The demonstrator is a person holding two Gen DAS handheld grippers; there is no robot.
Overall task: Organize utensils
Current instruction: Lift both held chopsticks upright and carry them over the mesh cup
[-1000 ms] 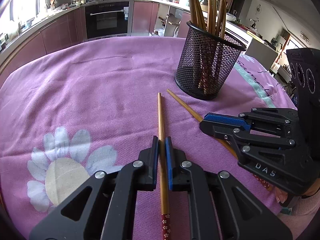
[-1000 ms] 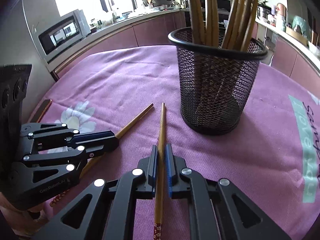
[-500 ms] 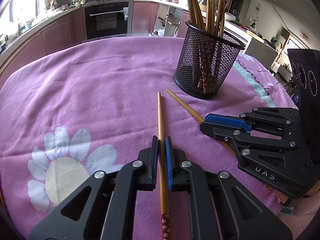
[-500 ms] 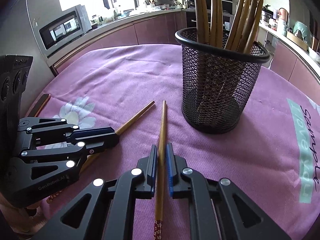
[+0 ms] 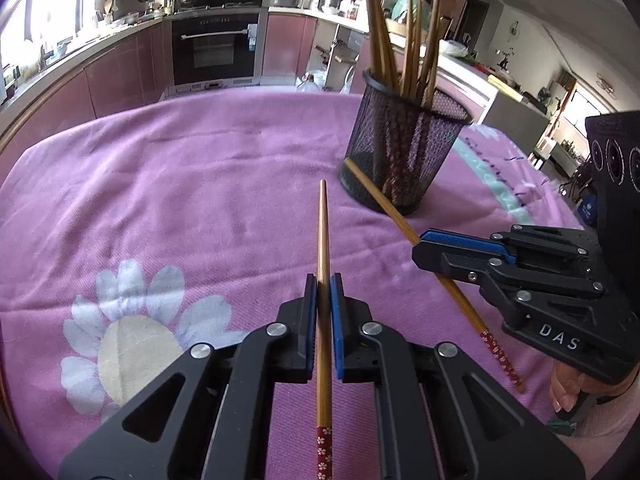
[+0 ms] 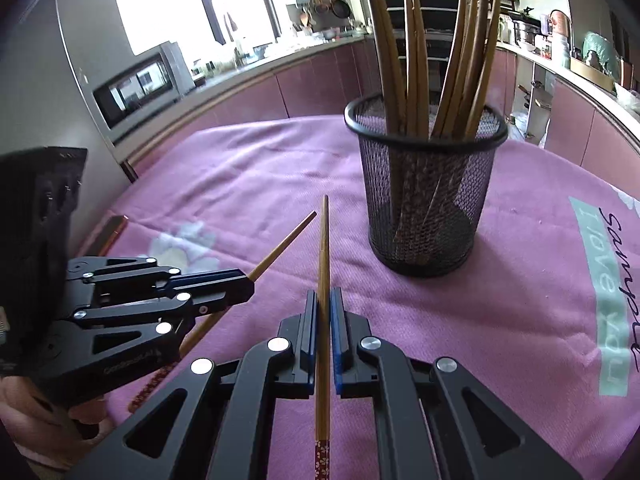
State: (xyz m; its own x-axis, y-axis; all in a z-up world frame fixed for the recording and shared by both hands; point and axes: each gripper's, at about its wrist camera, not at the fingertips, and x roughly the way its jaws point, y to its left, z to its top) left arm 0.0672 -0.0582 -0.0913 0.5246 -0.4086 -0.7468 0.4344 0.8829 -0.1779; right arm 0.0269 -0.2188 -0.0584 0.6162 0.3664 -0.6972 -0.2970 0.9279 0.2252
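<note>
- White capitals "DAS" stand on the black plastic body of the right gripper (image 5: 424,245), seen from the left wrist view.
- Dark cursive script on the pale green band (image 6: 608,300) of the pink woven tablecloth (image 6: 248,168) — it seems to read "Sample", not certain.
- Small print on the left gripper (image 6: 240,286) is too blurred to read.

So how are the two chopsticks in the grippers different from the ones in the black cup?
Each held chopstick is alone, clamped between shut gripper jaws; the chopsticks in the mesh cup stand bunched together, ungripped. The held ones slant low over the pink tablecloth; the cup's point up, leaning against the mesh cup rim. Held ones show their red flowered ends; the cup's ends sit down inside it. All are brown wooden sticks.
</note>
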